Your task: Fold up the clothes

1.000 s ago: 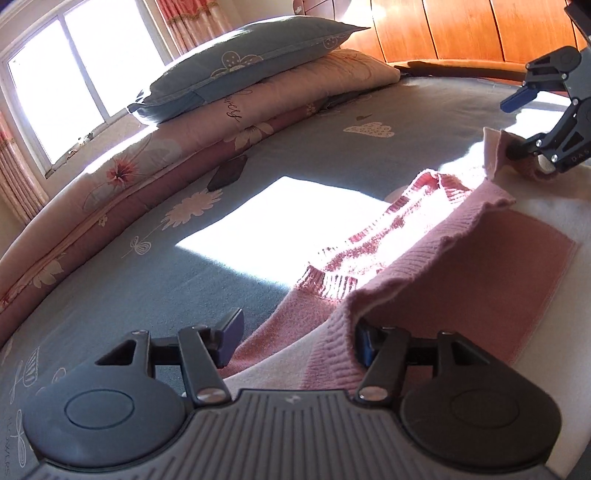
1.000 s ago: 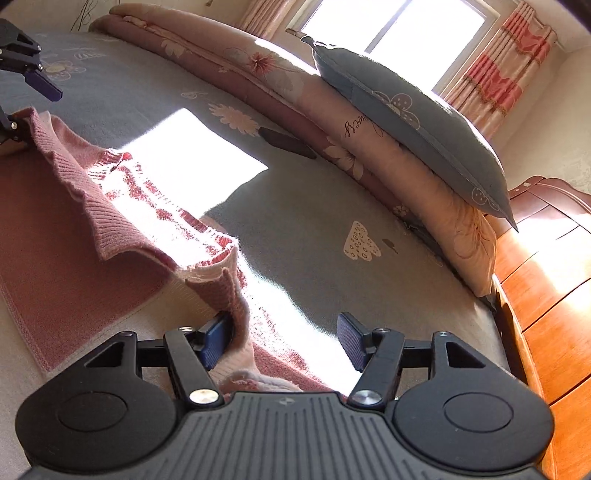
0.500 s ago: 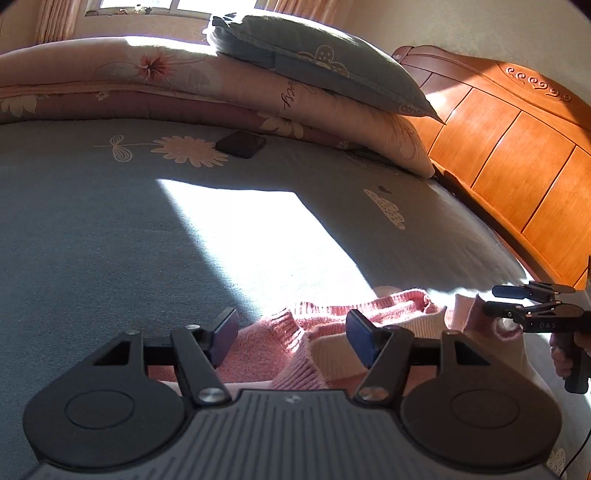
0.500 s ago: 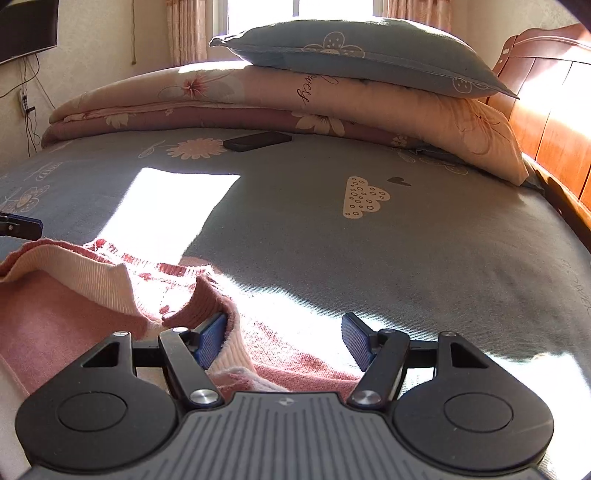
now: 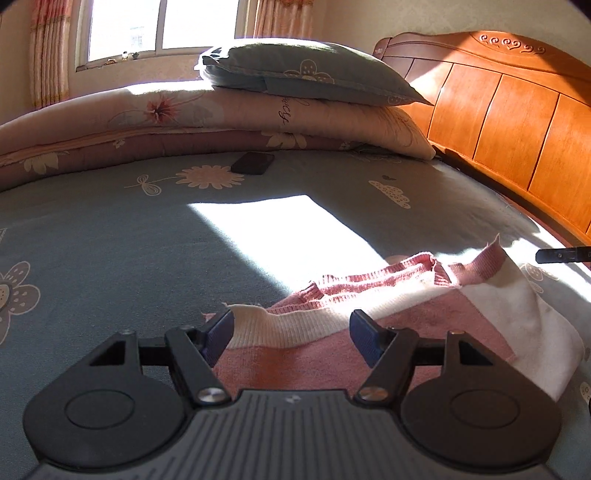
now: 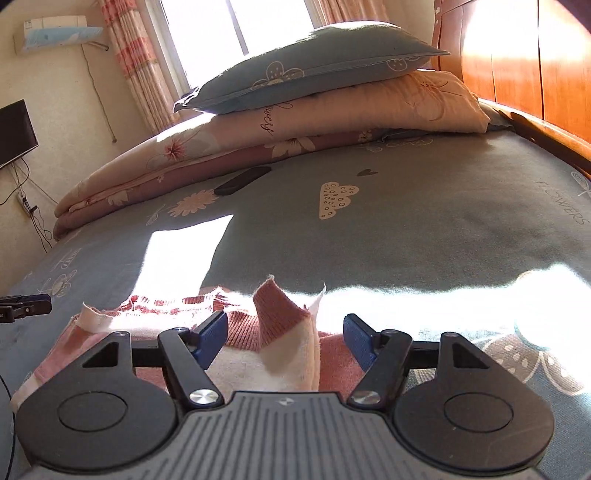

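Note:
A pink and cream knitted sweater (image 5: 388,321) lies folded over on the blue-grey bed sheet (image 5: 110,258). My left gripper (image 5: 291,332) hangs low over its near left corner, open, with the cream ribbed hem (image 5: 288,323) lying loose between the fingers. My right gripper (image 6: 284,334) is open too. A pink and cream corner of the sweater (image 6: 280,314) stands up between its fingers, unclamped. The right gripper's tip (image 5: 561,254) shows at the right edge of the left wrist view. The left gripper's tip (image 6: 26,306) shows at the left edge of the right wrist view.
A dark phone (image 5: 253,162) lies on the sheet farther back. Behind it a folded floral quilt (image 5: 184,125) carries a blue-grey pillow (image 5: 306,77). A wooden headboard (image 5: 517,122) runs along the right. A window (image 5: 162,26) throws a bright sun patch (image 5: 280,232).
Both grippers have dropped low and turned toward the quilt and pillow. The sweater edge that hung raised between them now lies on the bed, folded over.

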Available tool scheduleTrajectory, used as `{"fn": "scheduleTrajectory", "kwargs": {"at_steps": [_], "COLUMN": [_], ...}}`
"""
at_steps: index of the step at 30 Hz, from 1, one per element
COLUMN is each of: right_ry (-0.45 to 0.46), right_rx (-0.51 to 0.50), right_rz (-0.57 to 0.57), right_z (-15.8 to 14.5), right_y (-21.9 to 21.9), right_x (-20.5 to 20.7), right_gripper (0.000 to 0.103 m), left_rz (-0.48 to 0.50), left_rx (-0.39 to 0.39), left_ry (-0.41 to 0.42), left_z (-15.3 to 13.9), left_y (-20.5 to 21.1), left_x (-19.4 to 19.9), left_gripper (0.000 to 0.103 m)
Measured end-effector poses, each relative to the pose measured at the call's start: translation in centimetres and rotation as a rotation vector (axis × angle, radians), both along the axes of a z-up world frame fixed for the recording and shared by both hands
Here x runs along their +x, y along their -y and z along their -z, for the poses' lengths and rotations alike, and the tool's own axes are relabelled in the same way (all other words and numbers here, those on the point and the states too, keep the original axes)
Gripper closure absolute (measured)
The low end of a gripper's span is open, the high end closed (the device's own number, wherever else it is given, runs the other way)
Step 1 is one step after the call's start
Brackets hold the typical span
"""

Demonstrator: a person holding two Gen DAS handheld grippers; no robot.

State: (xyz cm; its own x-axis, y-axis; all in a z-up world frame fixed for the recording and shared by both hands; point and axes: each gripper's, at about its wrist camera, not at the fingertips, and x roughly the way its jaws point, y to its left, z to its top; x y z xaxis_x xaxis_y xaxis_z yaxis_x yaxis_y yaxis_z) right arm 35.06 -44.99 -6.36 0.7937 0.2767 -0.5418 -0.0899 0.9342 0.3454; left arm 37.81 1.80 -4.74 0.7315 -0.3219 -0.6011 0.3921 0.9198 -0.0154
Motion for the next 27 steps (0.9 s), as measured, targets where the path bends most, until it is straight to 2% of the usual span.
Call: {"fn": "scheduleTrajectory", "kwargs": {"at_steps": [3, 4, 6, 9, 11, 12, 14, 15, 18, 21, 25, 27], "right_ry": [-0.025, -0.035, -0.07, -0.062, -0.043, -0.039, -0.035, -0.04, -0.053, -0.07, -0.07, -0.083], "right_rx": [0.09, 0.112, 0.166, 0.22, 0.271, 0.302, 0.356, 0.367, 0.401, 0.386, 0.386, 0.388], "right_rz": [-0.001, 0.0, 0.007, 0.031, 0.042, 0.046, 0.049, 0.04, 0.014, -0.02, -0.079, -0.097], "right_z": [1.3, 1.8, 2.9, 3.9, 4.3, 4.6, 5.2, 5.5, 6.3, 6.8, 6.4, 6.5], "right_y": [1.3, 1.5, 2.0, 2.3, 2.5, 2.6, 2.6, 2.5, 2.1, 1.5, 1.1, 0.9], "right_x": [-3.8, -4.7, -6.7, -9.1, -9.9, -10.1, -10.5, -10.6, -10.8, -10.7, -10.2, -9.9], "right_gripper": [0.038, 0.038, 0.038, 0.037, 0.038, 0.041, 0.053, 0.053, 0.055, 0.057, 0.057, 0.057], "left_rz": [0.015, 0.008, -0.03, -0.103, -0.153, -0.177, -0.222, -0.237, -0.25, -0.248, -0.246, -0.24], "left_rx": [0.094, 0.103, 0.071, -0.01, -0.035, -0.054, -0.111, -0.144, -0.215, -0.282, -0.478, -0.544], "left_ry": [0.018, 0.017, -0.01, -0.057, -0.071, -0.075, -0.083, -0.091, -0.117, -0.137, -0.212, -0.26], "left_z": [1.0, 1.2, 1.5, 2.1, 2.7, 2.9, 3.4, 3.6, 4.0, 4.1, 4.4, 4.9], "left_y": [0.5, 0.5, 0.0, -0.9, -1.3, -1.5, -2.1, -2.5, -3.4, -4.5, -7.6, -8.7], "left_x": [-4.1, -5.2, -6.9, -8.2, -8.5, -8.7, -9.0, -9.2, -9.1, -8.9, -7.3, -6.5], "left_gripper": [0.033, 0.033, 0.033, 0.033, 0.033, 0.033, 0.033, 0.033, 0.034, 0.036, 0.036, 0.036]}}
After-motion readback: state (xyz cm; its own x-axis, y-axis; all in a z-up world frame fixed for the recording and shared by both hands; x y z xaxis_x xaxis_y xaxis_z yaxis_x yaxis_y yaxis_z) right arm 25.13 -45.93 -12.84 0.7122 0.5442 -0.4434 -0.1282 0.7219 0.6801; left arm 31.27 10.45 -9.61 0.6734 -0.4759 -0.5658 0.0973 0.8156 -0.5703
